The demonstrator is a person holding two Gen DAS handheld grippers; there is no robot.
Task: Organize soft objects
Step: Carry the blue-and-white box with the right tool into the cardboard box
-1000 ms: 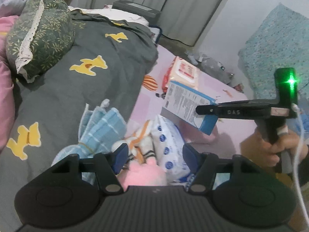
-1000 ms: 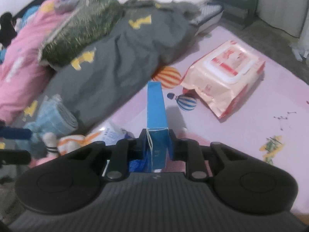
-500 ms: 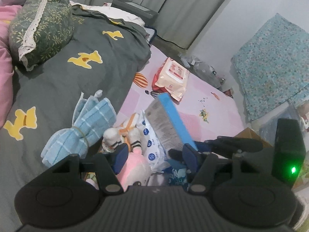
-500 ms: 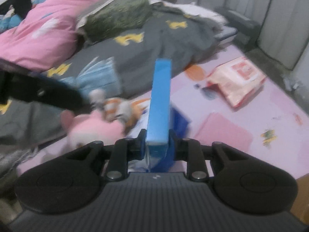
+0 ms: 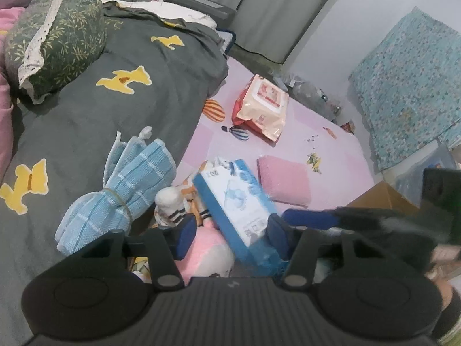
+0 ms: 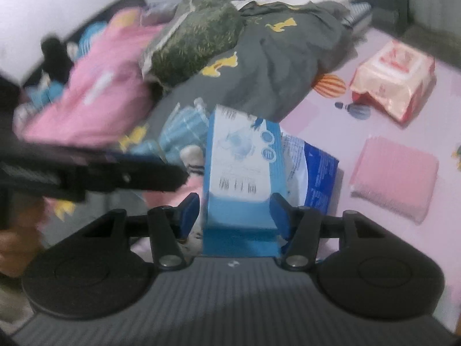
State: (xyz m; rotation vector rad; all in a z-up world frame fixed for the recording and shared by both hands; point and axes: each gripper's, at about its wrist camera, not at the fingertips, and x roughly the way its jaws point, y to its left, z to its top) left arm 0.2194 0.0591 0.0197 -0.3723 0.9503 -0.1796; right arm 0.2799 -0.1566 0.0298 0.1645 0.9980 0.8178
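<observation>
A blue and white tissue box (image 5: 239,204) lies tilted on a pile of soft things: a pink plush toy (image 5: 207,248), a striped plush (image 5: 173,199) and a blue-white wipes pack (image 6: 314,173). In the right wrist view the tissue box (image 6: 245,173) sits between my right gripper's (image 6: 234,212) open fingers, which do not press on it. My left gripper (image 5: 230,232) is open over the pink plush, its right finger beside the box. A rolled blue towel (image 5: 124,190) lies on the grey blanket (image 5: 115,115). The right gripper shows in the left wrist view (image 5: 311,219).
A pink folded cloth (image 5: 285,180) and a red-white wipes pack (image 5: 262,103) lie on the pink sheet (image 5: 340,155). A green pillow (image 5: 54,34) sits at the head of the bed, a pink quilt (image 6: 95,95) beside it. A cardboard box (image 5: 383,199) stands at the right.
My right gripper carried the tissue box over the soft pile, then opened; the box now lies flat-side up on the pile. My left gripper stayed open over the pink plush.
</observation>
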